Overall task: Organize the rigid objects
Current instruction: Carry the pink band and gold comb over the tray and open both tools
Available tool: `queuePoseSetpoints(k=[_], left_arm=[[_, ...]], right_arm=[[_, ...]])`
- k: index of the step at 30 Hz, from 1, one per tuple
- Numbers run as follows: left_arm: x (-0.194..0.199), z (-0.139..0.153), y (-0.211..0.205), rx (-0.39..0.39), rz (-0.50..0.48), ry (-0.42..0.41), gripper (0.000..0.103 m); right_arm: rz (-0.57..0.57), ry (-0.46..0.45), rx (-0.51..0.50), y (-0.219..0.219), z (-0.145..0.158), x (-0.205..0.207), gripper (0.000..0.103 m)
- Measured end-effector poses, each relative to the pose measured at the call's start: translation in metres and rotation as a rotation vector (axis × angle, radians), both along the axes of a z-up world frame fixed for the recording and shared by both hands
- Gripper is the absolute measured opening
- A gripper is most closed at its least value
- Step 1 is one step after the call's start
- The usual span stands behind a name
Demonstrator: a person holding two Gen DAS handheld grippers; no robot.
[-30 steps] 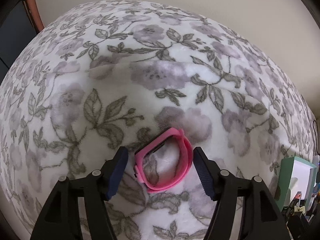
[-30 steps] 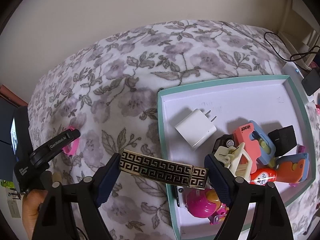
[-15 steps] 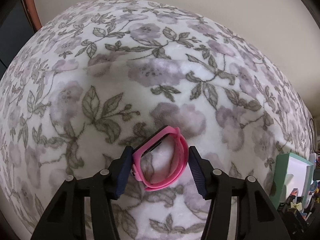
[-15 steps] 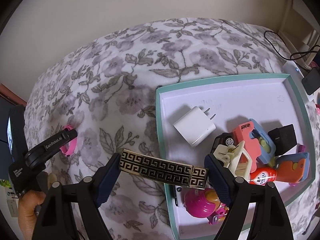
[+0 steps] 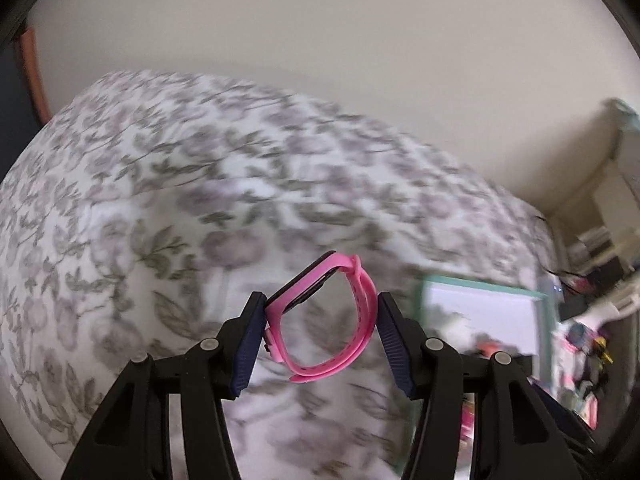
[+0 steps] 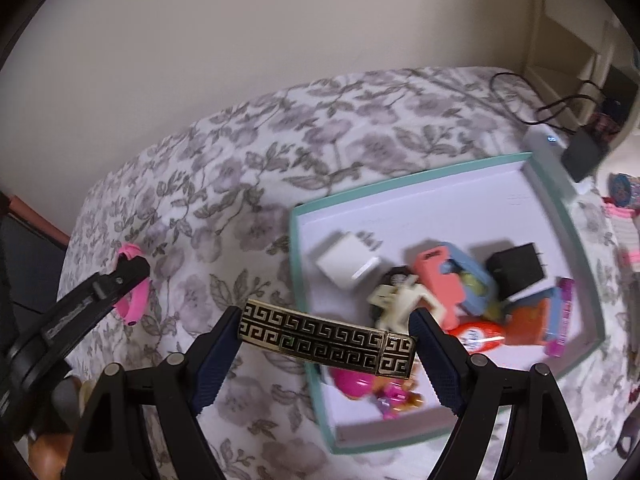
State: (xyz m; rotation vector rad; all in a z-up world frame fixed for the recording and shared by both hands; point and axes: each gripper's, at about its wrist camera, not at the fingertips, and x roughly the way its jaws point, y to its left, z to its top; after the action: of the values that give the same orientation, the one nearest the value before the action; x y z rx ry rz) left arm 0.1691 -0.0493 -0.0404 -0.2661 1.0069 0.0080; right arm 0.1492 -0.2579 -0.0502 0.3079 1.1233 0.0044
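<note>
Mostly there: tray (image 6: 552,184) on the bed (image 6: 280,148) already holds a charger, toys and more (blurry), left claw (image 5: 320,320) is clamped on the pink watch band (image 5: 326,320), right claw (image 6: 326,336) grips the gold-black patterned bar (image 6: 326,336) lengthwise, both airborne, neither dropped in yet.
</note>
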Motion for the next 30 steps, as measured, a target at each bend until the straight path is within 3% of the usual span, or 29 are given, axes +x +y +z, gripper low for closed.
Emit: queuePoseSetpoints(k=[6, 17, 23, 30], left_arm=[[-0.02, 0.004, -0.058, -0.011, -0.127, -0.01, 0.057], [-0.045, -0.001, -0.159, 0.102, -0.365, -0.028, 0.057], [-0.049, -0.018, -0.19, 0.135, -0.445, 0.005, 0.057], [-0.052, -0.024, -0.202, 0.156, -0.471, 0.002, 0.058]], right_arm=[[-0.075, -0.009, -0.022, -0.045, 0.008, -0.019, 0.086], [-0.265, 0.019, -0.001, -0.128, 0.0, -0.031, 0.086], [-0.327, 0.039, 0.014, -0.153, -0.011, -0.032, 0.086], [-0.353, 0.046, 0.015, -0.165, -0.018, -0.03, 0.086]])
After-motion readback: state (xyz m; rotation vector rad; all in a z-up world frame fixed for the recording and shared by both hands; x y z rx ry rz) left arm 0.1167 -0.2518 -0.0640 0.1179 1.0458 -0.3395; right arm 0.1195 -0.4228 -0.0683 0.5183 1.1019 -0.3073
